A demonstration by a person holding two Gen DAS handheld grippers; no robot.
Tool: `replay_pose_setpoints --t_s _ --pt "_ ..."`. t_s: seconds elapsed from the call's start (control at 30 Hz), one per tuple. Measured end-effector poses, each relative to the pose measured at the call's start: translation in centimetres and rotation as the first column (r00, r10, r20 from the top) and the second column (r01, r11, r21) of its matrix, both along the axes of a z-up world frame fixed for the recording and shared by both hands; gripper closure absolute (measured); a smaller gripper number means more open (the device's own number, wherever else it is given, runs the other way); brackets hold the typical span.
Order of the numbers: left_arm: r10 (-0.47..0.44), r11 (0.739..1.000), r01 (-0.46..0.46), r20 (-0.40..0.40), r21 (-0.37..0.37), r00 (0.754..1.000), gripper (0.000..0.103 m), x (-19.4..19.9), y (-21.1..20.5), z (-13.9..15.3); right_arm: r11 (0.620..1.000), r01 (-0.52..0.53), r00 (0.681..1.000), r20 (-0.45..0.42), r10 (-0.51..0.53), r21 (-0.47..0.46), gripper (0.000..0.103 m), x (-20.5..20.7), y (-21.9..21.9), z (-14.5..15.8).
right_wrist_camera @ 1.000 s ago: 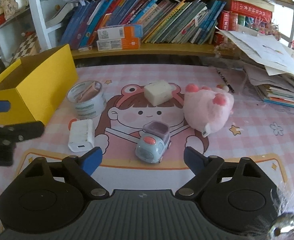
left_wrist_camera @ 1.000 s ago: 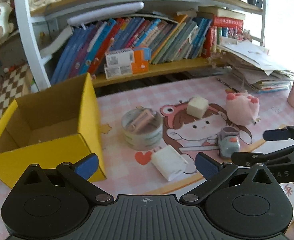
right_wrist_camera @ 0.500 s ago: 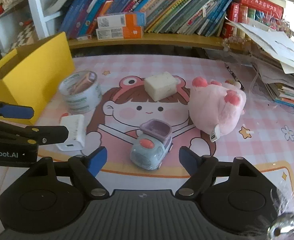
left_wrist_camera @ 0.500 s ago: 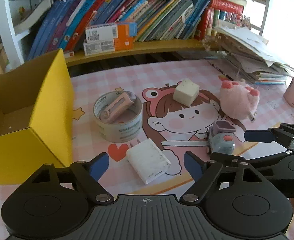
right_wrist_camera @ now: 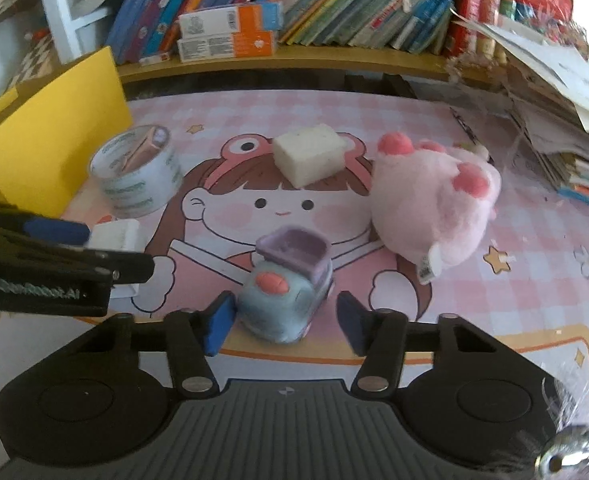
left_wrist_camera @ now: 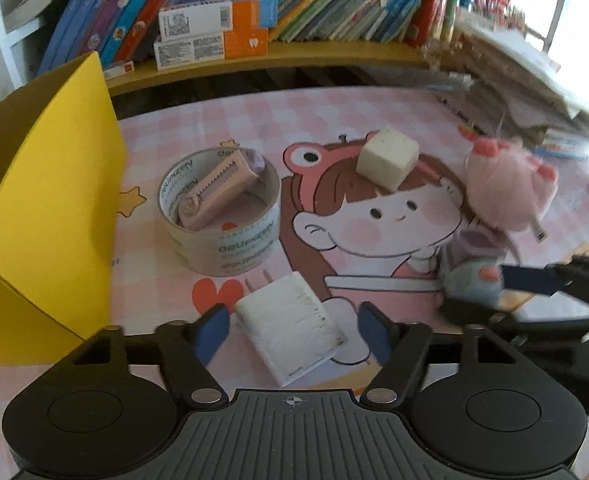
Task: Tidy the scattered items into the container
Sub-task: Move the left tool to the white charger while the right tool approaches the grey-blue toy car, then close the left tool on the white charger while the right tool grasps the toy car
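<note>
My left gripper (left_wrist_camera: 292,330) is open, its blue pads either side of a white charger (left_wrist_camera: 290,330) lying flat on the mat. My right gripper (right_wrist_camera: 284,322) is open around the near end of a blue toy car (right_wrist_camera: 286,300), not closed on it. The yellow box (left_wrist_camera: 42,216) stands open at the left. A tape roll (left_wrist_camera: 218,216) holds a pink cutter (left_wrist_camera: 214,188). A cream sponge block (right_wrist_camera: 310,154) and a pink plush (right_wrist_camera: 434,200) lie further back.
A bookshelf (left_wrist_camera: 254,60) with books and boxes runs along the back. A stack of papers (right_wrist_camera: 554,100) sits at the right. The left gripper also shows at the left of the right wrist view (right_wrist_camera: 54,264), close to the car.
Both grippers have moved forward and down. The left now straddles the charger, the right now straddles the toy car. Both stay open and nothing on the mat has moved.
</note>
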State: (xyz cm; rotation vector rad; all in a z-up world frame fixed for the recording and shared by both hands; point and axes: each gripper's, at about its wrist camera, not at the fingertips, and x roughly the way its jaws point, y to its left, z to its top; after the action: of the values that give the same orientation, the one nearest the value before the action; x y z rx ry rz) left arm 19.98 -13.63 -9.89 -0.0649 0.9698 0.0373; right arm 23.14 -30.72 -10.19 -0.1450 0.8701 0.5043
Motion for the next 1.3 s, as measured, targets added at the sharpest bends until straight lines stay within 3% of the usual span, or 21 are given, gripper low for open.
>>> replay_pose_setpoints --t_s 0.3,0.43,0.8,1.03,1.3 --pt "-0.007 1.000 0.007 0.003 0.014 1.000 0.044 -0.1 -0.1 -0.3 1.000 -0.004 1.000 0.010 0.004 -0.018 0.054 0.3 0.6 -0.3" --pt "-0.010 1.000 0.010 0.006 0.003 1.000 0.045 -0.1 0.1 -0.4 1.000 -0.008 1.000 -0.006 0.008 -0.017 0.060 0.5 0.7 -0.5" --pt "-0.066 0.997 0.065 -0.016 -0.048 0.998 0.057 -1.2 0.0 0.3 1.000 0.008 1.000 -0.011 -0.007 0.019 0.061 -0.5 -0.2 0.3" --pt "-0.114 0.993 0.114 0.028 -0.021 0.993 0.059 -2.8 -0.7 1.9 0.999 0.000 1.000 -0.026 0.001 0.050 0.062 -1.4 -0.6 0.9" --pt "-0.098 0.994 0.101 0.067 -0.042 0.993 0.060 -5.1 0.0 3.4 0.998 -0.025 1.000 -0.005 0.025 0.055 0.062 -3.0 -0.5 2.2"
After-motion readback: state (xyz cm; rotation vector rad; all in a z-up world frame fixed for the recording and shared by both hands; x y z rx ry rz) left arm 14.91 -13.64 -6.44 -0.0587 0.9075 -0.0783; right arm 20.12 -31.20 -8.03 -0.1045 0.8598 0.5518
